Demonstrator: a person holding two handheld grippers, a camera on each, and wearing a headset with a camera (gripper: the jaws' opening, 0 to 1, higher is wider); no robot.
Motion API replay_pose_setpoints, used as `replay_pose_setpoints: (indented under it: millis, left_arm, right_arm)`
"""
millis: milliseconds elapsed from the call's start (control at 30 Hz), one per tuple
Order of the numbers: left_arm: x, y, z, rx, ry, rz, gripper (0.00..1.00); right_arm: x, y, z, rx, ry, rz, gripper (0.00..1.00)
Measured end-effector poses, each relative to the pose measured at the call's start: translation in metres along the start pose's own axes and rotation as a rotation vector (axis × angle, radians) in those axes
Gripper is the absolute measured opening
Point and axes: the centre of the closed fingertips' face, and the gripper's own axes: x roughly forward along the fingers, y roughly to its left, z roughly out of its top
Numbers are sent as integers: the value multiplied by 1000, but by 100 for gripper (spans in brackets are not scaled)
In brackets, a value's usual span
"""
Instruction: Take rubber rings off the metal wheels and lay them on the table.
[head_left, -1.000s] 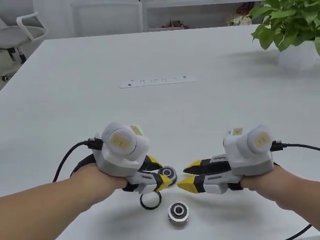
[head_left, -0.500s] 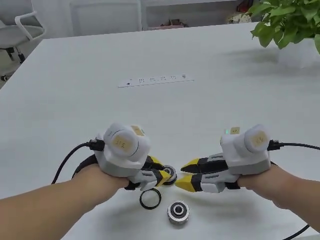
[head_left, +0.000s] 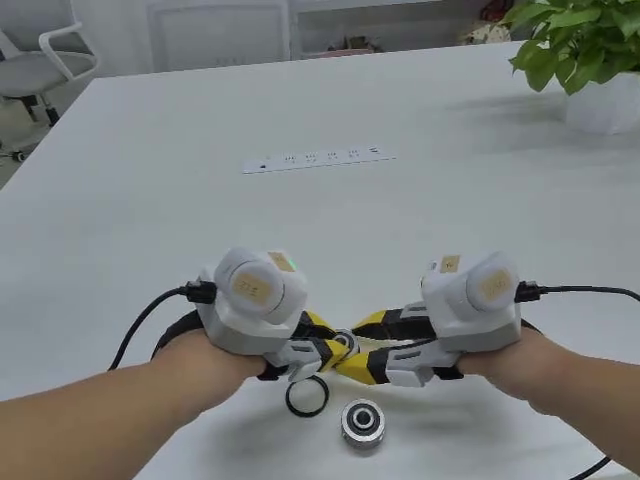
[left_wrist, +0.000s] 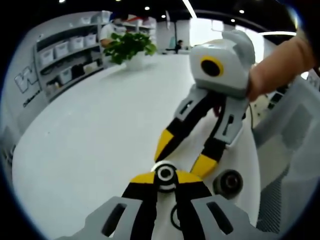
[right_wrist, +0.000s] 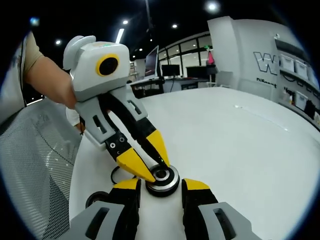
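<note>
Both point inward — left gripper (left_wrist: 165, 181) pinches the metal wheel (right_wrist: 162, 180), right gripper (left_wrist: 183, 161) spread open facing it

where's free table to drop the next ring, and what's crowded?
Free: table all around the power strip, out to the plant. Crowded: near edge, left gripper and right gripper tip to tip, loose ring and wheel right beside them.

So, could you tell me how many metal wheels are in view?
2. One wheel is clamped in the left gripper, with the open right gripper at it; the other wheel lies on the table beside a loose rubber ring.
</note>
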Motion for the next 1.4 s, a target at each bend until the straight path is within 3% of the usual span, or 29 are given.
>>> replay_pose_setpoints:
  millis: [200,400,1300,1400]
  left_arm:
    - [0,0,0,-2,-2,5,13]
    - [0,0,0,-2,-6,8,13]
    - [0,-1,-1,-10,-14,21,13]
    - [0,-2,-1,-9,-13,21,13]
  right_arm:
    - [6,0,-3,-66,34,-16,29]
    - [1,-2,-3,-76,34,-29,25]
    - [-12,-1,-12,30,17,-38,9]
    - [-15,-5,-14,38,24,-50,1]
